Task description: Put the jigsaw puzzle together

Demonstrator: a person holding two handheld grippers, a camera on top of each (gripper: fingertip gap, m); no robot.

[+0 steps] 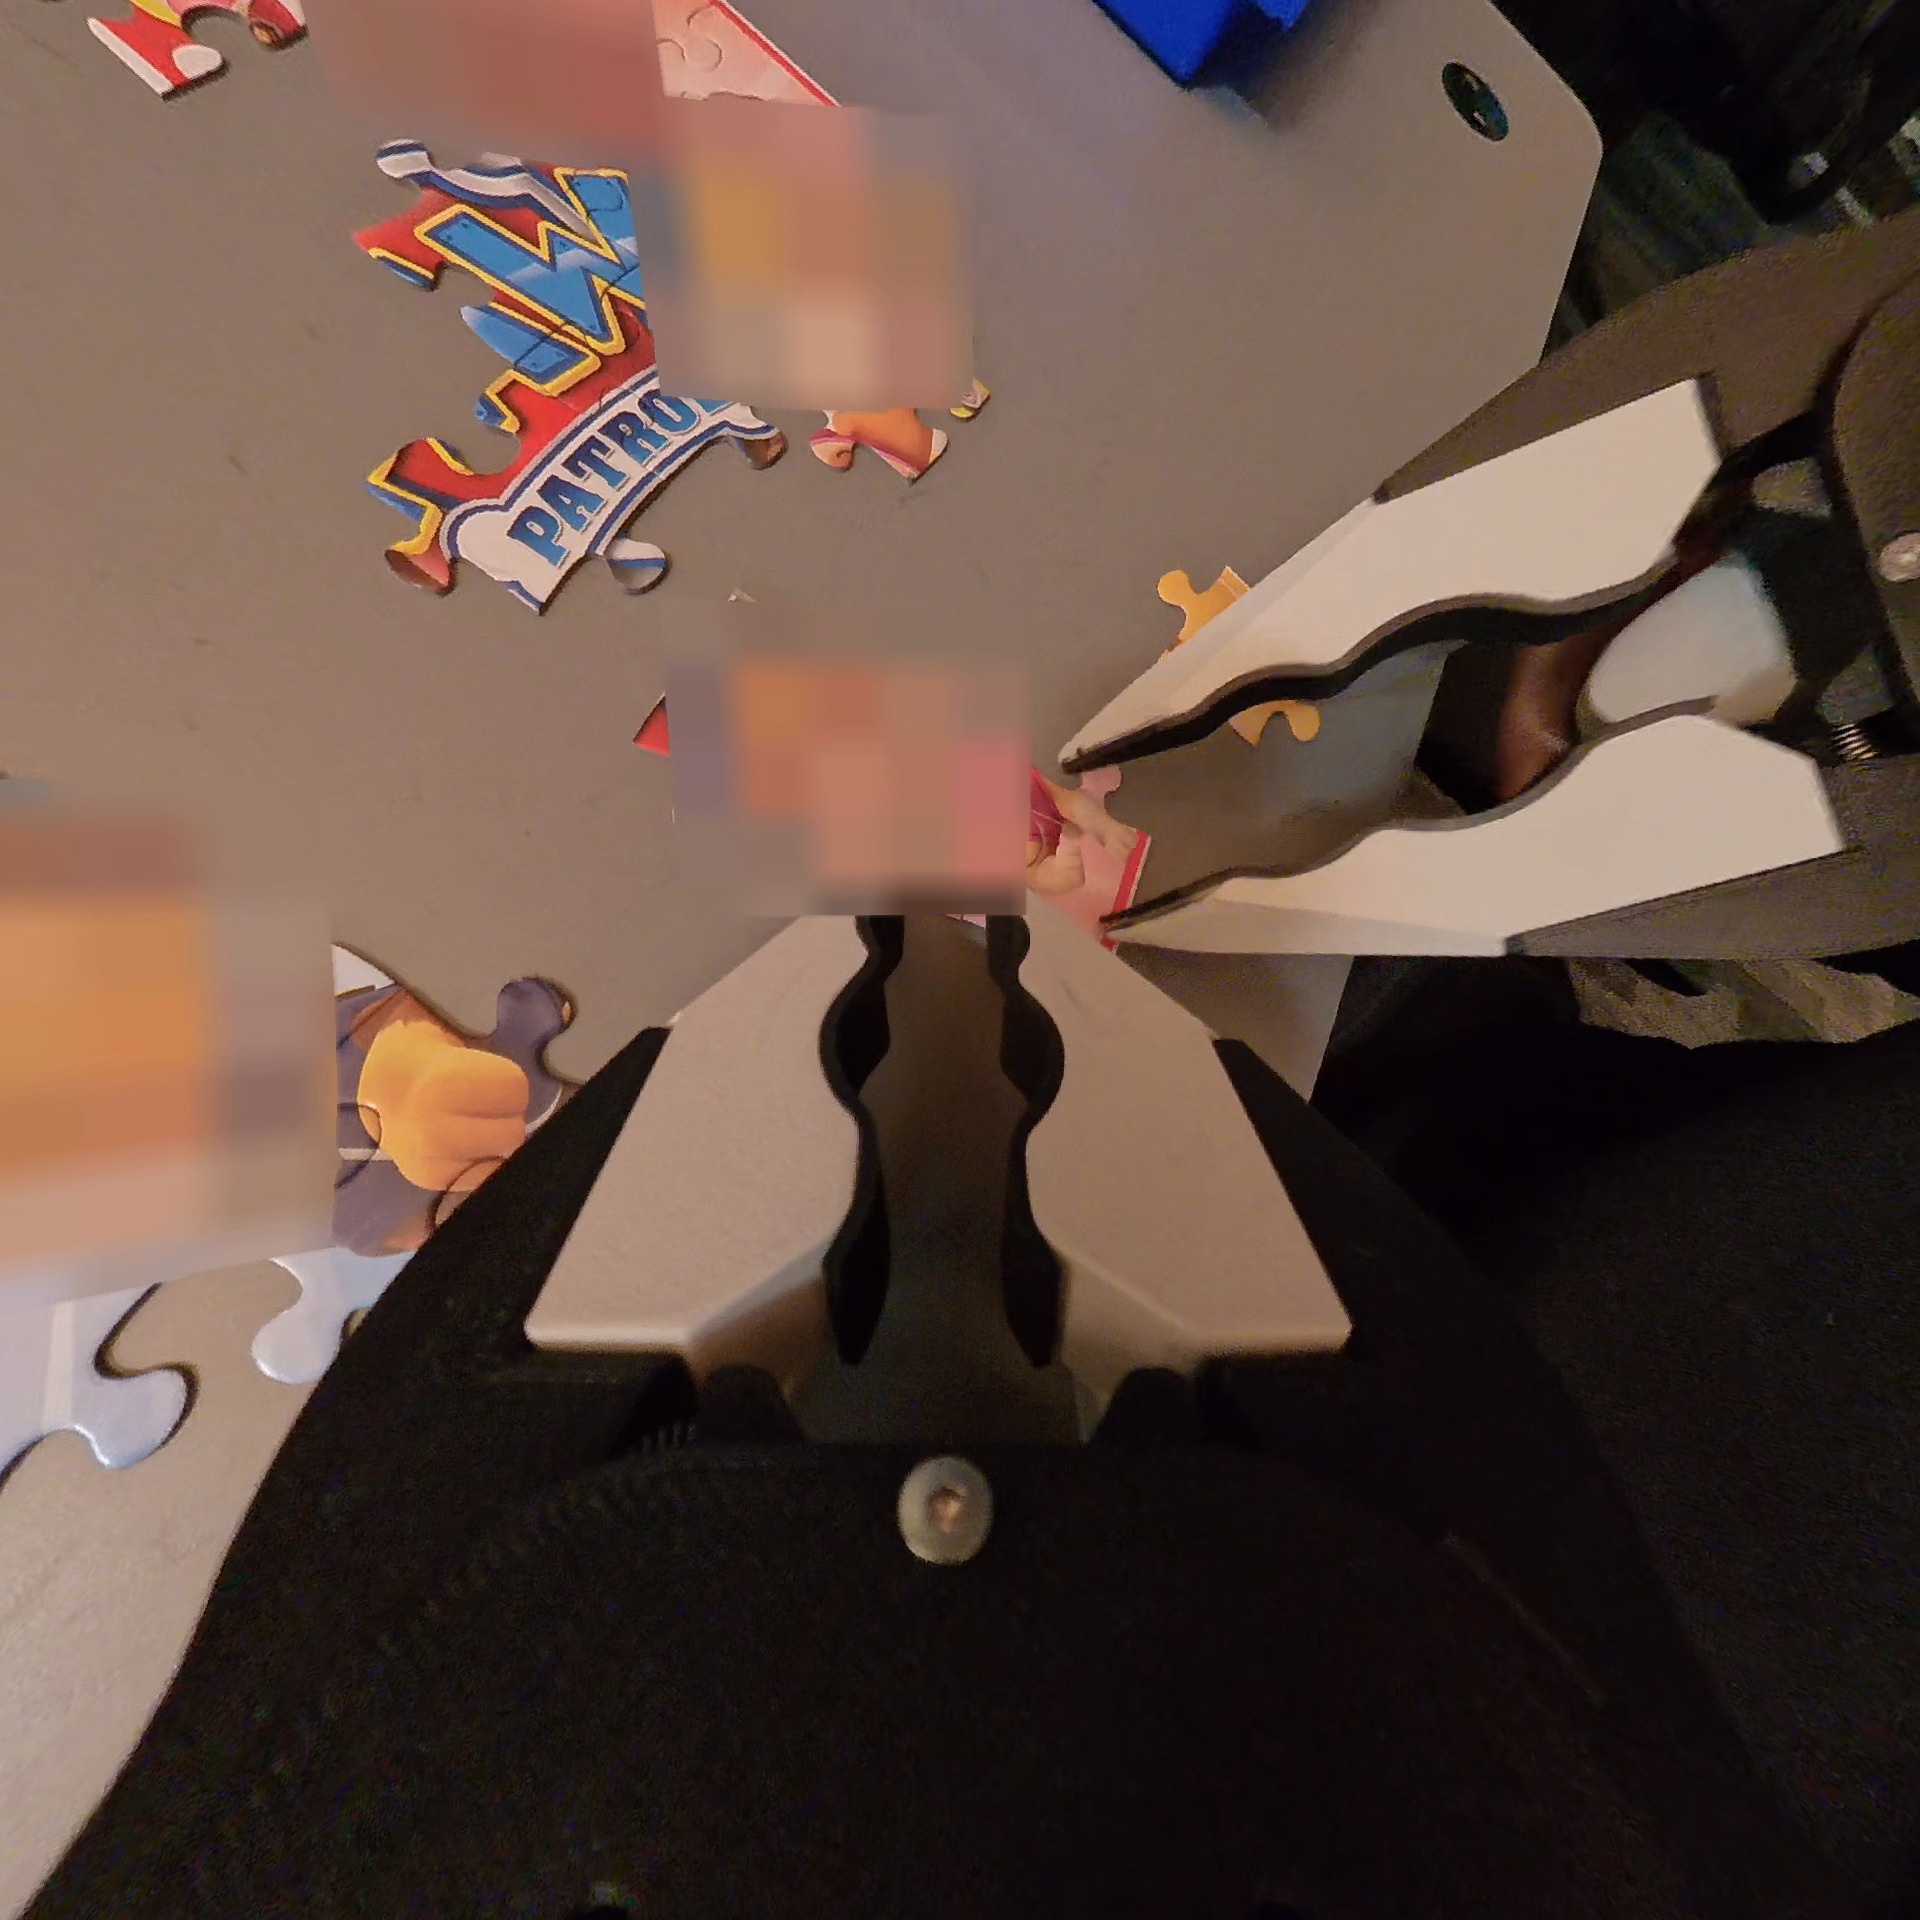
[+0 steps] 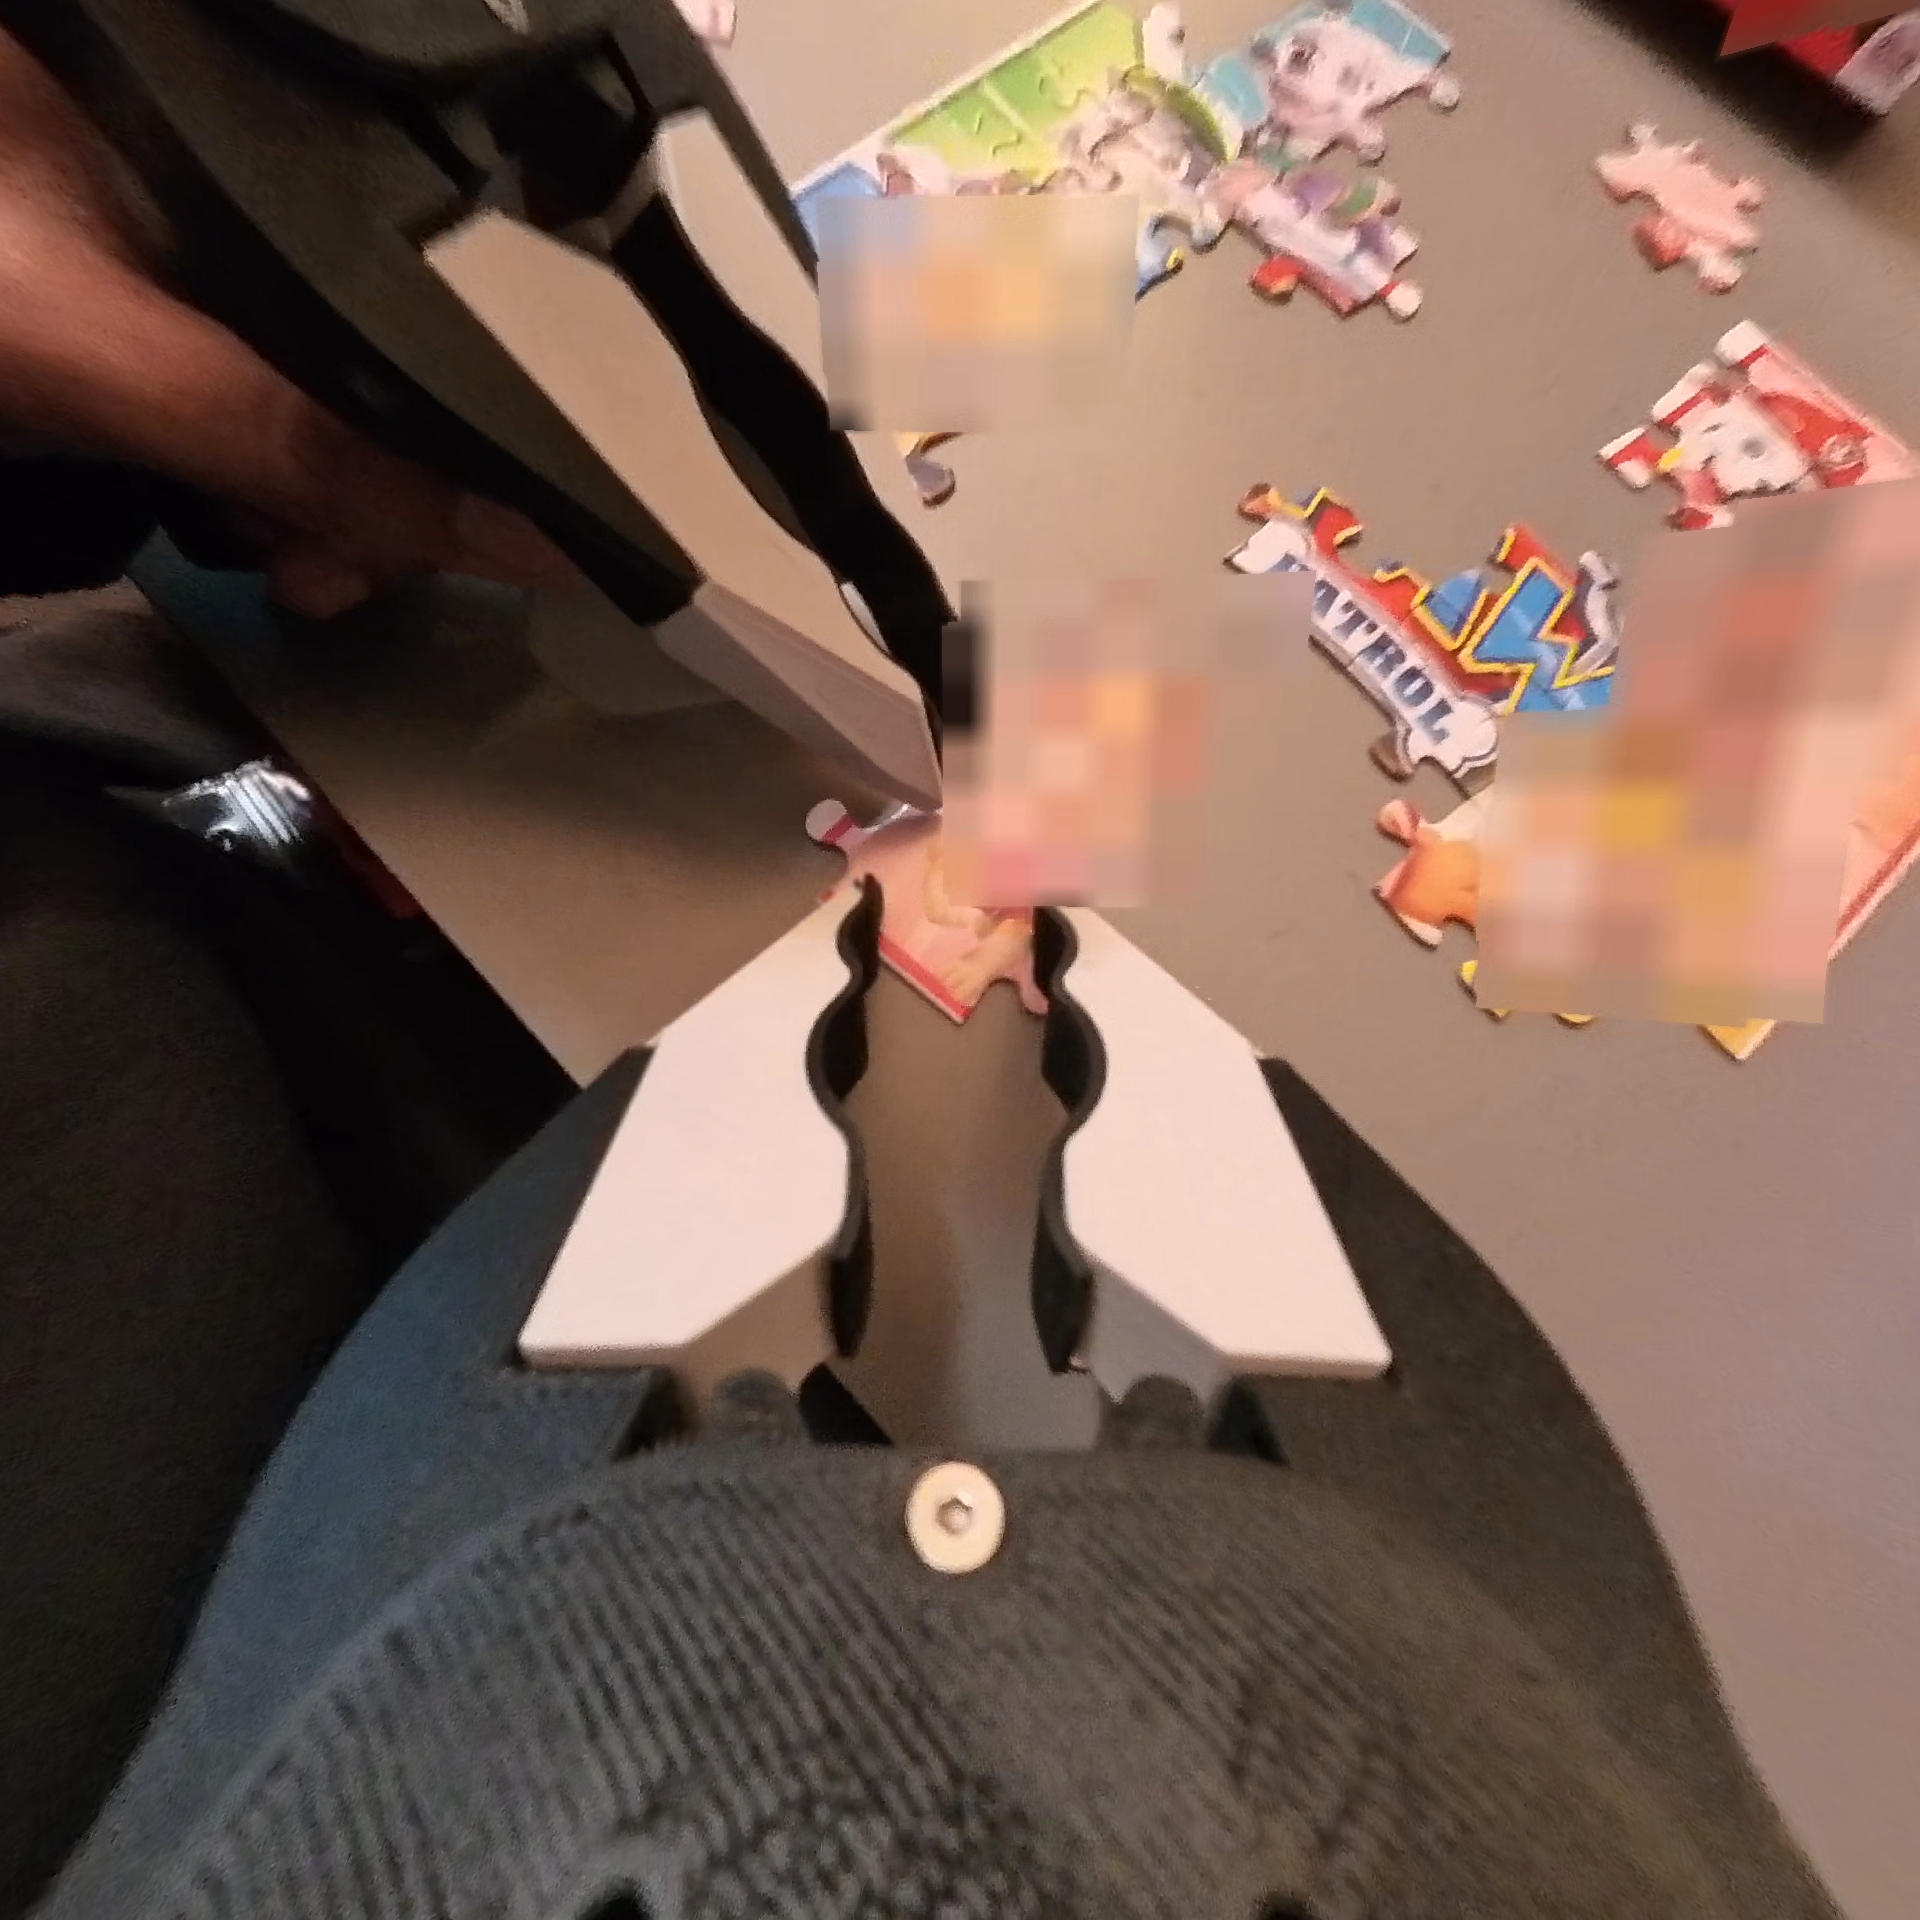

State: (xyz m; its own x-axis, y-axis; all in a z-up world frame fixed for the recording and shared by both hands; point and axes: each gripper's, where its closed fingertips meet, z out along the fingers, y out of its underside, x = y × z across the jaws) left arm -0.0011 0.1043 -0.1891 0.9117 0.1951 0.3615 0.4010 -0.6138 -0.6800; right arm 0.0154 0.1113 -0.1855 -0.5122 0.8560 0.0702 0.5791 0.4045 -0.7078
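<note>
A pink puzzle piece with a red edge (image 1: 1086,852) lies on the grey table (image 1: 208,623) near its front edge, and a mosaic patch hides part of it. My right gripper (image 2: 956,914) has the piece (image 2: 956,966) between its pads, and both pads touch its sides. The left wrist view shows the right gripper (image 1: 1091,840) coming in from the right and spanning the piece's end. My left gripper (image 1: 943,925) has its fingers apart with bare table between them. Its tips reach the piece's near edge. In the right wrist view the left gripper (image 2: 920,769) comes down from the upper left onto the piece's far edge.
A joined red, blue and white group of pieces (image 1: 540,416) lies farther back and also shows in the right wrist view (image 2: 1455,644). Loose pieces lie around: yellow (image 1: 1200,603), purple and orange (image 1: 436,1101), pink (image 2: 1683,208). A larger joined section (image 2: 1143,114) lies at the back. The table's edge (image 1: 1558,260) drops off on the right.
</note>
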